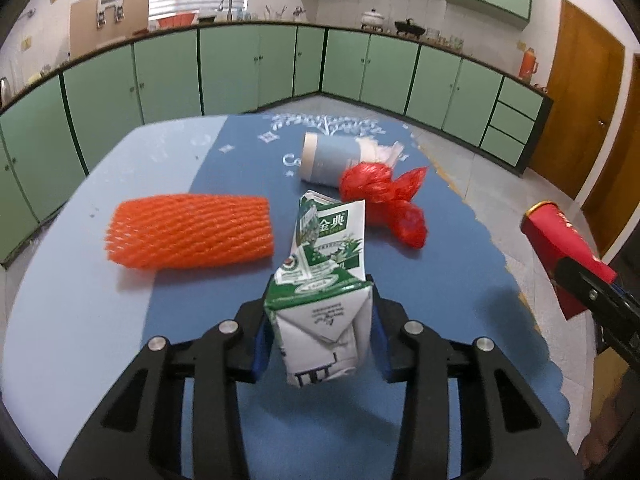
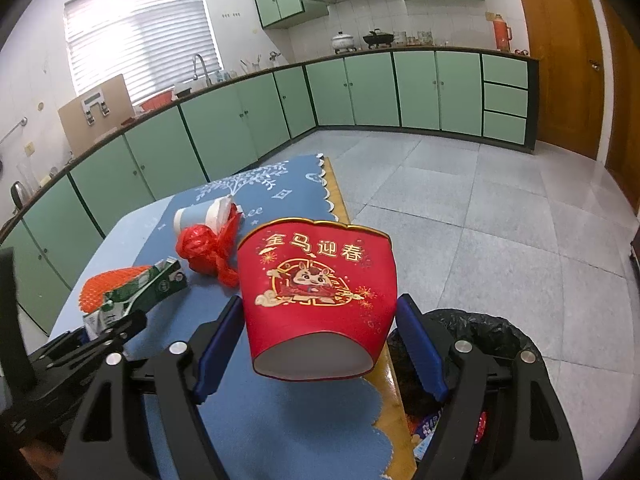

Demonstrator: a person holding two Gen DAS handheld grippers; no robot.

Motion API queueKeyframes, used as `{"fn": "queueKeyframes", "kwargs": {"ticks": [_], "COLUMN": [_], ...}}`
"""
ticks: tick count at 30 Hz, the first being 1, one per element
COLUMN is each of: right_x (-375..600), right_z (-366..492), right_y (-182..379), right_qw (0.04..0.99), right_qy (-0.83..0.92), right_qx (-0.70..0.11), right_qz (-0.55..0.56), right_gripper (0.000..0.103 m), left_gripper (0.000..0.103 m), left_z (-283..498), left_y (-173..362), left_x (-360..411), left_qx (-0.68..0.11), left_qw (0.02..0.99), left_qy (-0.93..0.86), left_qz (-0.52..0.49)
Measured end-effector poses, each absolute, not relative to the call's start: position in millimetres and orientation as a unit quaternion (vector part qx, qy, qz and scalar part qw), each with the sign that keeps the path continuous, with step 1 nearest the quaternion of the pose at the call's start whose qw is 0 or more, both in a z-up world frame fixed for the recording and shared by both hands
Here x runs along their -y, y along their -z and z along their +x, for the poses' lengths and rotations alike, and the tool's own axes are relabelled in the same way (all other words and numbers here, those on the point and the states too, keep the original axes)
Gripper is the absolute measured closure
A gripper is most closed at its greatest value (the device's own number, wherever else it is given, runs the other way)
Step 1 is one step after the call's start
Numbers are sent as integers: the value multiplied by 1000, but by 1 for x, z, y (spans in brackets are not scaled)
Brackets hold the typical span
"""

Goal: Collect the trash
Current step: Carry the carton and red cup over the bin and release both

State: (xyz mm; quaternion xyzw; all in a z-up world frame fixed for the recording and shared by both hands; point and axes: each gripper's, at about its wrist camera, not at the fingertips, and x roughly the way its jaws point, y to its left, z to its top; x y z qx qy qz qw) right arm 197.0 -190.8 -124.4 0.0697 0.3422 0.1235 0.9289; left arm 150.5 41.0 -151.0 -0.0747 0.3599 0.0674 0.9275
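Observation:
My left gripper (image 1: 318,344) is shut on a crushed green-and-white milk carton (image 1: 324,280) and holds it above the blue table mat (image 1: 120,340). My right gripper (image 2: 320,344) is shut on a red paper cup (image 2: 318,292) with gold print, held above the table's right edge; the cup also shows in the left wrist view (image 1: 560,244). On the mat lie an orange foam fruit net (image 1: 192,236), a crumpled red plastic bag (image 1: 384,196) and a grey-blue paper cup (image 1: 332,158) on its side.
A bin lined with a black bag (image 2: 480,332) stands on the floor just right of the table, below my right gripper, with some wrappers inside. Green kitchen cabinets (image 1: 248,68) run along the far walls. Tiled floor (image 2: 460,200) lies to the right.

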Motion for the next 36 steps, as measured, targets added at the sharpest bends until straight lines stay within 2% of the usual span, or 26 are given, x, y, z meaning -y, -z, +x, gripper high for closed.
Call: {"fn": "queueKeyframes", "kwargs": {"ticks": [4,11,12,14,16,18,19,20,27,36], "right_x": [196,195,196,196,196,197,198,197,198,228], "right_z": [189,184,184,184,184,185,185,186,182,165], "right_y": [121,125,125,125,125,124,125,125,124,115], "right_qw": [930,927,926,926,926,926,927,927,928,934], "right_qy": [-124,-125,-125,-124,-122,-121,-120,-120,-117,-93], "right_qx": [-338,-347,-348,-350,-350,-350,-350,-350,-347,-333], "right_qz": [72,72,71,71,70,70,70,69,72,85], "right_gripper": [27,27,27,27,27,27,27,27,27,27], "left_gripper": [65,64,63,52,49,51,64,65,66,66], "left_z": [134,143,145,150,153,155,156,157,151,134], "left_y": [144,168,170,174,177,180,181,183,174,135], "left_x": [-41,-40,-40,-39,-39,-38,-37,-37,-33,-13], "left_qx": [-356,-411,-414,-421,-425,-427,-427,-429,-406,-362], "left_qw": [930,907,906,903,901,900,900,899,910,930], "left_qy": [-64,-58,-59,-58,-59,-58,-58,-57,-59,-21], "left_qz": [-72,-69,-68,-66,-64,-64,-65,-66,-60,-57]}}
